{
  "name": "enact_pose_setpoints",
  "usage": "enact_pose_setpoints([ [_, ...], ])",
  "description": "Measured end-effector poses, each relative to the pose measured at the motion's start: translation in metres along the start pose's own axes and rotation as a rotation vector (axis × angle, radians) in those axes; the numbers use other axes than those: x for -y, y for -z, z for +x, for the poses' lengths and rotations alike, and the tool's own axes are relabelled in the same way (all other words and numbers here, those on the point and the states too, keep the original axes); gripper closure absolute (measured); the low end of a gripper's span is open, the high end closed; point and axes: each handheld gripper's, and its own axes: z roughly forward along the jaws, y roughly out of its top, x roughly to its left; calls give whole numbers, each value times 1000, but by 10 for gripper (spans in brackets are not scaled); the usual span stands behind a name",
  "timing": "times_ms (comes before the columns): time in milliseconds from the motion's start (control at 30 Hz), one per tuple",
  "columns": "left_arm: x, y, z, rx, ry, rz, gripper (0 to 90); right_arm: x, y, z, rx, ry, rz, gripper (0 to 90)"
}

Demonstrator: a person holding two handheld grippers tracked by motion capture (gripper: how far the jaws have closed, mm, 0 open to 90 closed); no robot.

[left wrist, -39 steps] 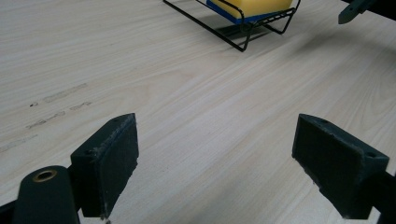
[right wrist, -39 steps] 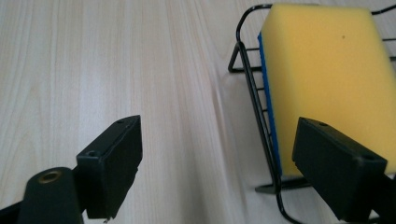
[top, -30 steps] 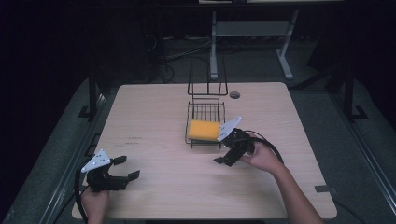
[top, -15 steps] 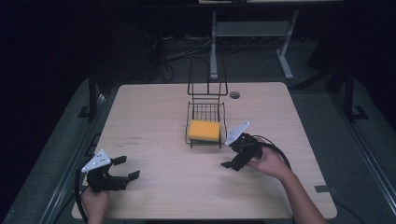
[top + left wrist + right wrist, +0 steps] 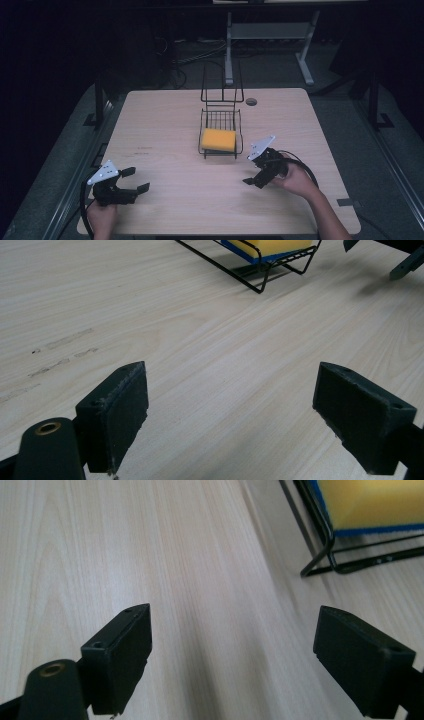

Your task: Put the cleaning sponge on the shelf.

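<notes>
A yellow sponge (image 5: 218, 139) lies in the black wire rack (image 5: 221, 118) near the middle of the desk (image 5: 165, 115), seemingly delivered, as both grippers hold nothing, jaws spread wide. The left gripper (image 5: 131, 180) waits at the near left corner. The right gripper (image 5: 256, 175) has pulled back from the rack toward the near right edge over the past second.

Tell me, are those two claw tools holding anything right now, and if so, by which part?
Nothing is held. The left gripper and the right gripper are both open, with bare table between their fingers. The yellow sponge lies in the wire rack, untouched.
</notes>
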Motion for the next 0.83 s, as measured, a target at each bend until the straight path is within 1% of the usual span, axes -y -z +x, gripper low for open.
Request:
enact_pose_setpoints([
  [67, 0, 0, 0, 0, -3, 2, 141, 4, 1, 0, 3, -1, 3, 154],
  [100, 0, 0, 0, 0, -4, 1, 141, 7, 2, 0, -9, -17, 14, 154],
  [167, 0, 0, 0, 1, -7, 4, 141, 8, 3, 0, -9, -25, 19, 154],
  [300, 0, 0, 0, 0, -7, 4, 141, 15, 7, 3, -2, -25, 10, 154],
  [400, 0, 0, 0, -1, -9, 7, 141, 18, 9, 6, -2, -23, 17, 154],
  [567, 0, -1, -1, 0, -7, 8, 141, 25, 18, 12, 18, -23, 21, 148],
  [667, 0, -1, -1, 0, -4, 4, 141, 28, 22, 15, 31, -26, 14, 148],
  [733, 0, -1, -1, 0, -8, 8, 141, 32, 25, 19, 41, -36, 4, 150],
  [800, -1, -2, -1, 1, -11, 9, 141, 37, 26, 21, 54, -37, 9, 150],
  [833, -1, -3, -2, 2, -12, 10, 141, 39, 26, 22, 51, -44, 21, 150],
])
